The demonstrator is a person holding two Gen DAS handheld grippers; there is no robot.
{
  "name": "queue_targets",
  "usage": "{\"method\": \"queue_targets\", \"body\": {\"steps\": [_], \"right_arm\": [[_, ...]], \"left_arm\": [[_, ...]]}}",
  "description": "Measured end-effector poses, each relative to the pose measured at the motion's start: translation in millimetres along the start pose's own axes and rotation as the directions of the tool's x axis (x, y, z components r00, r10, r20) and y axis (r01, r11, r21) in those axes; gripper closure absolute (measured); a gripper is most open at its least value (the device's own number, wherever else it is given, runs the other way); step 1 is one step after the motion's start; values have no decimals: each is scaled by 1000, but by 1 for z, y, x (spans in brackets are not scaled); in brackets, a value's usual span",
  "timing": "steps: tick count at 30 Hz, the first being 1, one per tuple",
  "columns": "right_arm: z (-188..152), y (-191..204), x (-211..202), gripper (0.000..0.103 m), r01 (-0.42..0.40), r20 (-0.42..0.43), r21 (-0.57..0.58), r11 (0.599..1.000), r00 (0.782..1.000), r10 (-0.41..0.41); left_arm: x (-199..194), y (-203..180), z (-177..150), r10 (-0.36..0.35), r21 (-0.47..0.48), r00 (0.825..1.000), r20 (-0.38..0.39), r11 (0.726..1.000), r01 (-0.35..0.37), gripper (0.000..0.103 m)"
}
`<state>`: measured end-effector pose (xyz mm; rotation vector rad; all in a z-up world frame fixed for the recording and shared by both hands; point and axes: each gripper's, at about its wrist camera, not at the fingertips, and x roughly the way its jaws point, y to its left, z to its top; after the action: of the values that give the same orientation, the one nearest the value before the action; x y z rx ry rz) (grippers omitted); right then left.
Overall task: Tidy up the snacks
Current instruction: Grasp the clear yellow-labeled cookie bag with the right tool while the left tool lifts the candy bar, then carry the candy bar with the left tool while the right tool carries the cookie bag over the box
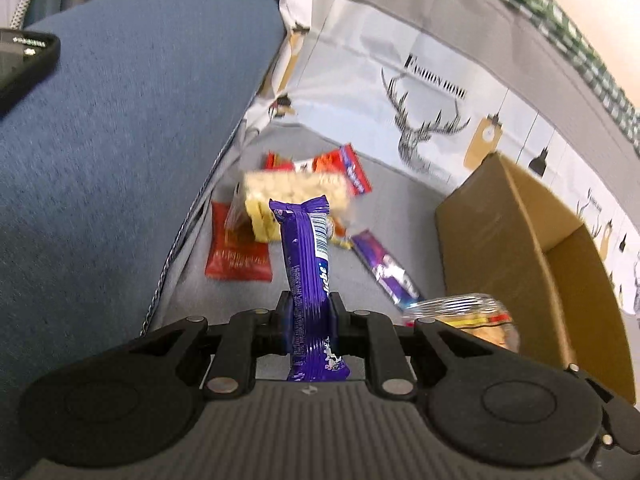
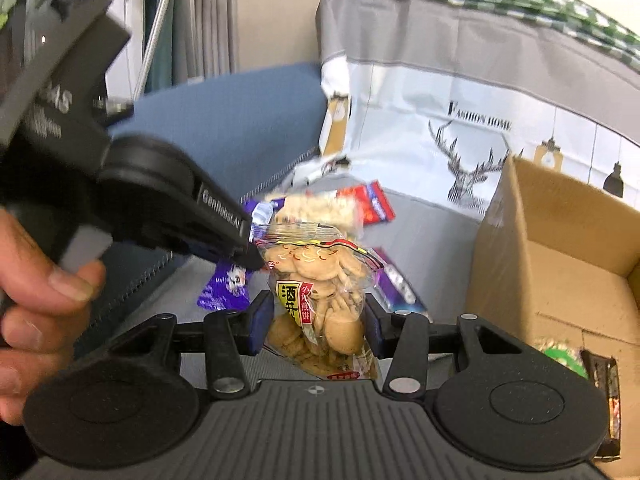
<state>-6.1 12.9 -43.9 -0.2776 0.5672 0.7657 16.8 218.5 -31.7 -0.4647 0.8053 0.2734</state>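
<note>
My left gripper [image 1: 311,304] is shut on a purple snack bar [image 1: 304,248], which stands upright between the pads. From the right wrist view that same left gripper [image 2: 250,254] sits at the left, held by a hand [image 2: 36,300], with the purple bar [image 2: 226,284] hanging below it. My right gripper [image 2: 318,312] is shut on a clear bag of round cookies [image 2: 320,268] with a yellow label, and both pads press its sides. The cookie bag [image 1: 472,316] also shows at the lower right of the left wrist view.
More snacks lie on the grey surface beyond: a red packet [image 1: 238,256], a pale cracker pack [image 1: 292,190], a red-and-white pack [image 1: 344,168], another purple bar [image 1: 384,268]. An open cardboard box [image 2: 560,240] at the right holds a green pack [image 2: 560,354]. A blue cushion [image 1: 120,140] borders the left.
</note>
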Motion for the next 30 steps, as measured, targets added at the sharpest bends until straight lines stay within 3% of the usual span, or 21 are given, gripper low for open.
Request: {"method": "queue_targets", "body": {"steps": [18,30], "right_arm": [[14,-42,-42,54,13,133,49,999,991,-19],[15,-77,-67,55,-12,190,138,990,982,-15]], "left_arm": [[-13,-19,6,-62,-42,994,85,997,66,85],[-14,-54,8,-91,5,985,149,996,91,85]]}}
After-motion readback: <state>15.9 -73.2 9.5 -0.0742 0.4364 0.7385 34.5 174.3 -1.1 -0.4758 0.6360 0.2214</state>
